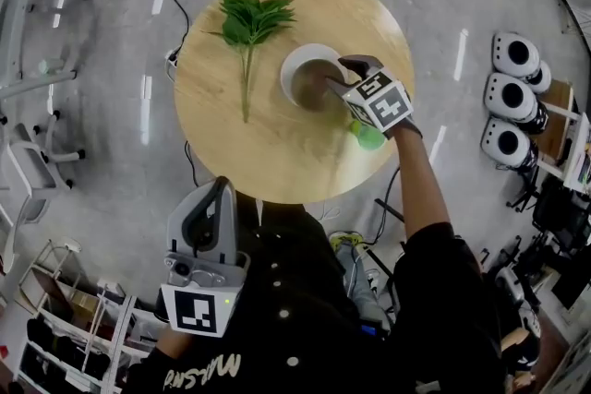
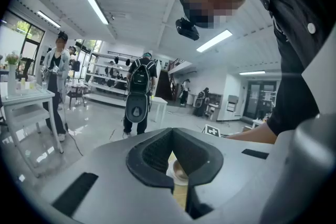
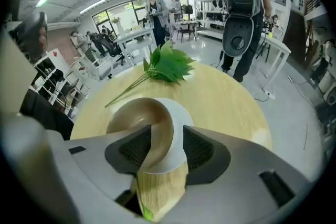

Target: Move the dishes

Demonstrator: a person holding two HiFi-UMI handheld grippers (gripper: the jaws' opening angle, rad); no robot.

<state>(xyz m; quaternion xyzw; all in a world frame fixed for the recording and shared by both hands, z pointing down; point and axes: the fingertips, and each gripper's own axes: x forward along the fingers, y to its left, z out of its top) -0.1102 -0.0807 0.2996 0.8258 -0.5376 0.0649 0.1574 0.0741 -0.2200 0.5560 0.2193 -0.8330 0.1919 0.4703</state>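
Edges: bowl (image 1: 310, 74) sits right of centre on the tabletop (image 1: 277, 152), sprig (image 1: 247, 23) well apart
Right gripper (image 1: 343, 88): clamped on bowl's near rim
Left gripper (image 1: 222, 194): closed, empty, off the tabletop

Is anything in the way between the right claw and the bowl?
No, nothing visible. The right claw is at the bowl, its jaws on either side of the rim. The sprig lies apart, beyond the bowl on the table.
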